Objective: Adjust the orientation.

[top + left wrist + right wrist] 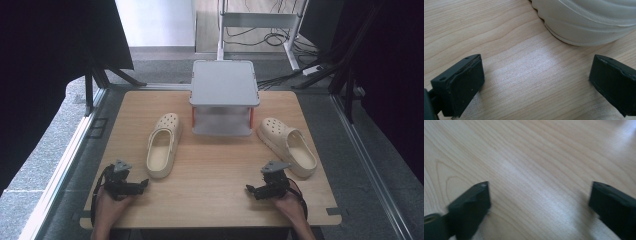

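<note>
Two cream clogs lie on the wooden table (215, 165). The left clog (164, 145) points away beside a grey rack; the right clog (287, 145) lies angled at the right. My left gripper (143, 184) rests near the front left edge, aimed right at the left clog's heel. In the left gripper view its jaws stand wide apart, open (536, 80), with the clog's heel (589, 22) just beyond them. My right gripper (249, 189) rests at the front right, aimed left. In the right gripper view its jaws are open (539, 202) over bare wood, nothing between them.
A grey two-tier rack (223, 97) with orange posts stands at the back middle of the table. Black curtains flank both sides. A metal stand and cables (265, 35) lie on the floor beyond the table.
</note>
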Tool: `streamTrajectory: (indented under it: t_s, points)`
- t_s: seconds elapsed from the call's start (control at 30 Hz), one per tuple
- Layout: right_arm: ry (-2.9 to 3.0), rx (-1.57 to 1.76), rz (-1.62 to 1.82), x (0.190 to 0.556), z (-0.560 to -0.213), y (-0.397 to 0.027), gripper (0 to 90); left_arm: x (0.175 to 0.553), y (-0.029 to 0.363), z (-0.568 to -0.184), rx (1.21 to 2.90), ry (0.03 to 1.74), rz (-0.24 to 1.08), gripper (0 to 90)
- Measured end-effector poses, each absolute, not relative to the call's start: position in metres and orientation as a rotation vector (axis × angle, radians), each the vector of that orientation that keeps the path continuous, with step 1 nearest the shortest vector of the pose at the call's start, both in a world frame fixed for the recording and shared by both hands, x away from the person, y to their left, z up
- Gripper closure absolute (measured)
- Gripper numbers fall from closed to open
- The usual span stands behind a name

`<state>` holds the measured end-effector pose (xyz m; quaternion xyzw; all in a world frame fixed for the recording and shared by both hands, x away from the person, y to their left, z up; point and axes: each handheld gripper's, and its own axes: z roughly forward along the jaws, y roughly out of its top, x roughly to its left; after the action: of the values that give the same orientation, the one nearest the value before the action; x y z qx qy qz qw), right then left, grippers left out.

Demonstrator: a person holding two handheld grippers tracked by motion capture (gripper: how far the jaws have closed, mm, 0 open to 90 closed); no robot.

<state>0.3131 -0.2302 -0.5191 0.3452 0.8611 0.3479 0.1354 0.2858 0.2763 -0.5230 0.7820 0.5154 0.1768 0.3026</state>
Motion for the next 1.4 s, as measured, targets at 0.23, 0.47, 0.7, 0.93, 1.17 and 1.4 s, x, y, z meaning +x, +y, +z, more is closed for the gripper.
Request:
streamTrajectory:
  t_s: [0.23, 0.47, 0.7, 0.93, 1.17, 1.4]
  points:
    - [2.509, 1.008, 0.992, 0.315, -0.513, -0.227, 0.0, 0.286, 0.276, -0.523, 2.071, 1.370, 0.470, 0.0]
    - [2.484, 1.058, 1.118, 0.320, -0.500, -0.222, 0.0, 0.286, 0.276, -0.523, 2.072, 1.372, 0.472, 0.0]
    - [2.532, 1.021, 1.145, 0.332, -0.486, -0.208, 0.0, 0.286, 0.276, -0.523, 2.071, 1.372, 0.472, 0.0]
    - [2.535, 1.040, 1.202, 0.348, -0.477, -0.185, 0.0, 0.286, 0.276, -0.523, 2.072, 1.372, 0.472, 0.0]
    - [2.571, 1.056, 1.256, 0.370, -0.470, -0.156, 0.0, 0.286, 0.276, -0.523, 2.069, 1.373, 0.471, 0.0]
    - [2.591, 1.015, 1.250, 0.388, -0.459, -0.119, 0.0, 0.286, 0.276, -0.523, 2.069, 1.373, 0.471, 0.0]
